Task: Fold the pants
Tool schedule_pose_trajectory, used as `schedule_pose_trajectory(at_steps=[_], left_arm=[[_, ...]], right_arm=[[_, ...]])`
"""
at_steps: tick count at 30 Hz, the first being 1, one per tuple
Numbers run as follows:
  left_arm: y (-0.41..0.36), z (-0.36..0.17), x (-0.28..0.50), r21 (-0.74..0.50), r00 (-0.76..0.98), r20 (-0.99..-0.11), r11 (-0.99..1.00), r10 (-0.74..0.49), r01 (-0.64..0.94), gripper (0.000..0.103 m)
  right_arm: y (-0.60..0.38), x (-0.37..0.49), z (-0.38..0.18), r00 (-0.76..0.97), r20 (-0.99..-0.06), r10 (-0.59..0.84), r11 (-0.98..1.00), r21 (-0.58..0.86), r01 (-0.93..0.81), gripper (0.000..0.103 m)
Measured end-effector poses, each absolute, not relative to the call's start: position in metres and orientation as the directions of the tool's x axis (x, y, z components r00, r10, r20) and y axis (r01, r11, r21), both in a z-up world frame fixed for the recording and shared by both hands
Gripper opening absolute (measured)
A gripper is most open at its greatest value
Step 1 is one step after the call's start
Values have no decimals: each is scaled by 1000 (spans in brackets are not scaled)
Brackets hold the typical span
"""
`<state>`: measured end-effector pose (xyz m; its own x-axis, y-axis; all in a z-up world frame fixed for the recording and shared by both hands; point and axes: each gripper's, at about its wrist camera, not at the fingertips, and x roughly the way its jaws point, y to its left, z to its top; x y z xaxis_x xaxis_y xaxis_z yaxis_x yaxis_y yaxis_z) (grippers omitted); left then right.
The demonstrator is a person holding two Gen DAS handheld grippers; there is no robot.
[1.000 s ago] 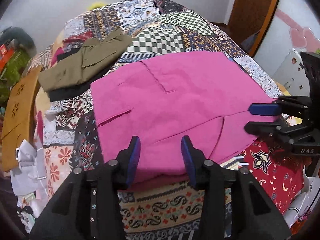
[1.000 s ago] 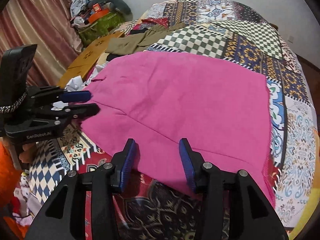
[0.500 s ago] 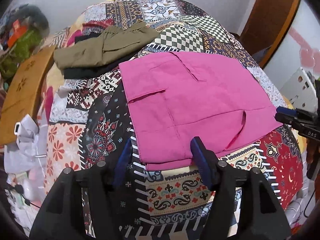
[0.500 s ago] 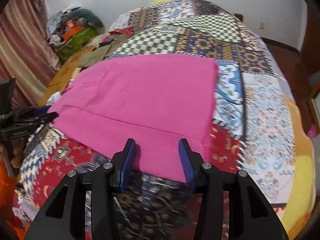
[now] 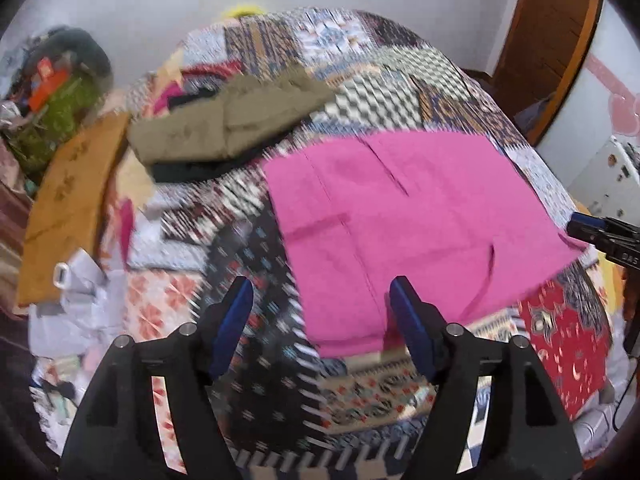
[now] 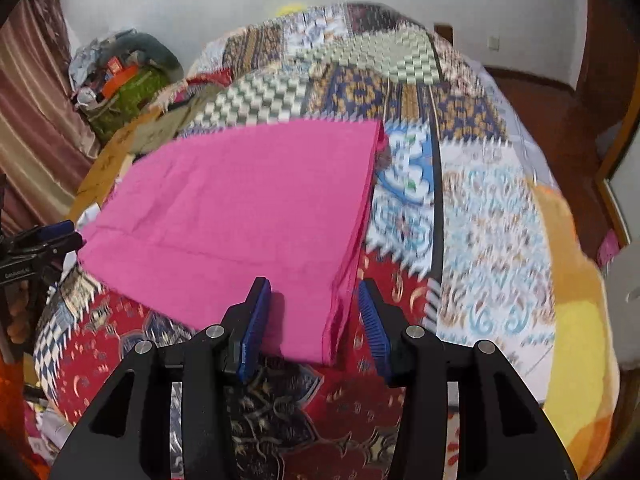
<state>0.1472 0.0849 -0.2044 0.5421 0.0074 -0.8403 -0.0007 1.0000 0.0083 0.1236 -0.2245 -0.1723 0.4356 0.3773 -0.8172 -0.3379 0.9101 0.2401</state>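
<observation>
The pink pants (image 5: 408,216) lie folded flat on the patchwork bedspread (image 5: 248,360); they also show in the right wrist view (image 6: 248,204). My left gripper (image 5: 320,312) is open and empty, above the pants' near left corner. My right gripper (image 6: 310,316) is open and empty, with the pants' near right corner between its fingers. The right gripper shows at the right edge of the left wrist view (image 5: 600,232). The left gripper shows at the left edge of the right wrist view (image 6: 44,236).
Folded olive pants (image 5: 228,124) on dark clothes lie at the bed's far left. A brown cardboard piece (image 5: 68,200) and white items (image 5: 76,292) sit off the left side. A cluttered pile (image 6: 124,80) stands by the curtain. A wooden door (image 5: 548,36) is far right.
Both grippers have swung outward and apart: the left one leftward to the pants' left corner, the right one rightward to the right corner. The pants have not moved.
</observation>
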Motion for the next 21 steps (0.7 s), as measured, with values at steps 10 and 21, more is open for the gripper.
schedule_pose_trajectory(at_steps=[10, 21], left_arm=[[107, -172, 207, 43, 611, -786, 995, 90, -91, 81], [133, -221, 282, -8, 518, -852, 989, 70, -146, 81]], right_arm=[[-221, 171, -143, 525, -760, 384, 911, 218, -351, 48], [-205, 234, -166, 503, -785, 363, 911, 185, -370, 49]])
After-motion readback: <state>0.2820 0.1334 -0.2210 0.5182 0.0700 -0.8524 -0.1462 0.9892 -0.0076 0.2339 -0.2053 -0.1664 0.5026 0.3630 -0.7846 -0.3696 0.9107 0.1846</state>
